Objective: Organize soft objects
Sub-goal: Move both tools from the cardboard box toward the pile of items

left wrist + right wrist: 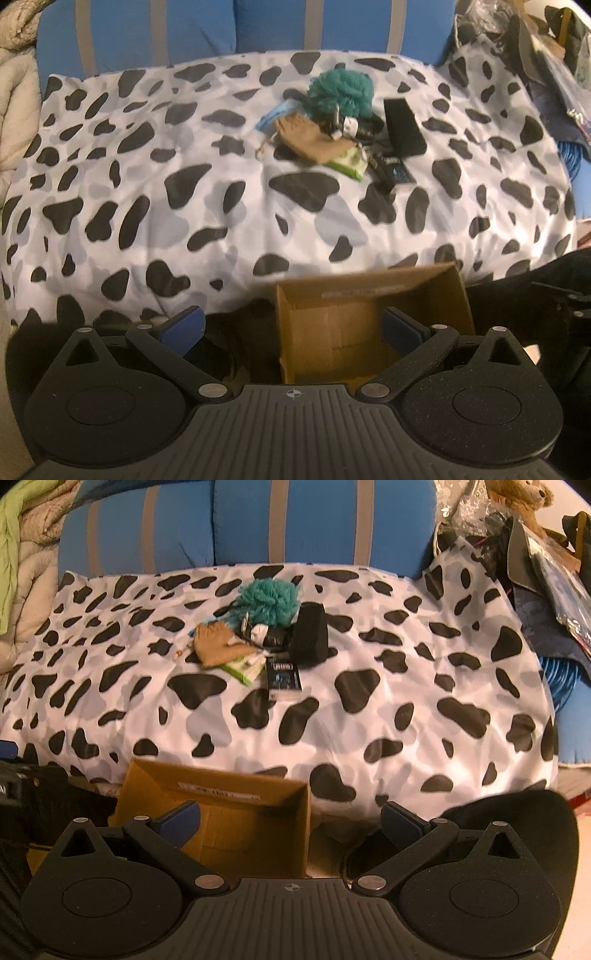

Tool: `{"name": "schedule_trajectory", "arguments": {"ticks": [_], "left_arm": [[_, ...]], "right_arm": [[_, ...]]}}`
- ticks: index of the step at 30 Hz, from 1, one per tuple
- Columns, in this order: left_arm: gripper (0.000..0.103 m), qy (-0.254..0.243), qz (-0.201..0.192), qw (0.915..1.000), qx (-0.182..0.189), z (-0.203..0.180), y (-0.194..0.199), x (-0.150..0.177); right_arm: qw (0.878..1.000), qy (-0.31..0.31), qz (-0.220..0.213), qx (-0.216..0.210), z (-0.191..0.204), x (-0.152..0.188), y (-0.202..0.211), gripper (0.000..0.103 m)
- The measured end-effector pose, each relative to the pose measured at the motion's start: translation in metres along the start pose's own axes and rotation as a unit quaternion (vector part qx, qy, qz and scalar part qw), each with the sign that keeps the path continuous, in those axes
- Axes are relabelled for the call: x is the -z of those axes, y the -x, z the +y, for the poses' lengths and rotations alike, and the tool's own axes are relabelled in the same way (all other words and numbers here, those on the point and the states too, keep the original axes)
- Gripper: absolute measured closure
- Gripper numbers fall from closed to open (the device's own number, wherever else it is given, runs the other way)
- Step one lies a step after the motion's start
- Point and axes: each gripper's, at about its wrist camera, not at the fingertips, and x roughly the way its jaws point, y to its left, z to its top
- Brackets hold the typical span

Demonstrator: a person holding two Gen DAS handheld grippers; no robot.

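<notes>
A pile of small objects lies on the cow-print bedspread: a teal fluffy pompom, a tan cloth pouch, a green-white packet, a black block and a dark card pack. The same pile shows in the right wrist view: pompom, pouch, packet, black block, card pack. An open cardboard box stands below the bed's near edge. My left gripper and right gripper are both open and empty, near the box.
Blue cushions with grey stripes back the bed. Beige and green bedding is piled at the left. Clutter and bags and a teddy bear sit at the right. A black rounded object lies at lower right.
</notes>
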Motion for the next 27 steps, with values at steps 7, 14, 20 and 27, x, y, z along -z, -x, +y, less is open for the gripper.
{"name": "schedule_trajectory", "arguments": {"ticks": [7,14,20,27], "left_arm": [[0.000,0.002,-0.008,0.9987,0.050,0.013,-0.003,-0.022],[0.000,-0.015,-0.003,0.9963,0.084,0.013,-0.025,-0.024],[0.000,-0.029,-0.021,0.9931,0.112,0.024,-0.033,-0.037],[0.000,-0.048,-0.057,0.9902,0.118,0.035,-0.028,-0.073]], "right_arm": [[1.000,-0.018,0.004,-0.020,-0.007,-0.022,-0.007,0.000],[1.000,0.015,-0.027,0.005,-0.009,-0.028,-0.026,0.000],[0.998,0.047,-0.021,0.027,-0.013,-0.038,-0.051,0.000],[0.997,0.055,-0.035,0.028,-0.025,-0.056,-0.072,0.000]]}}
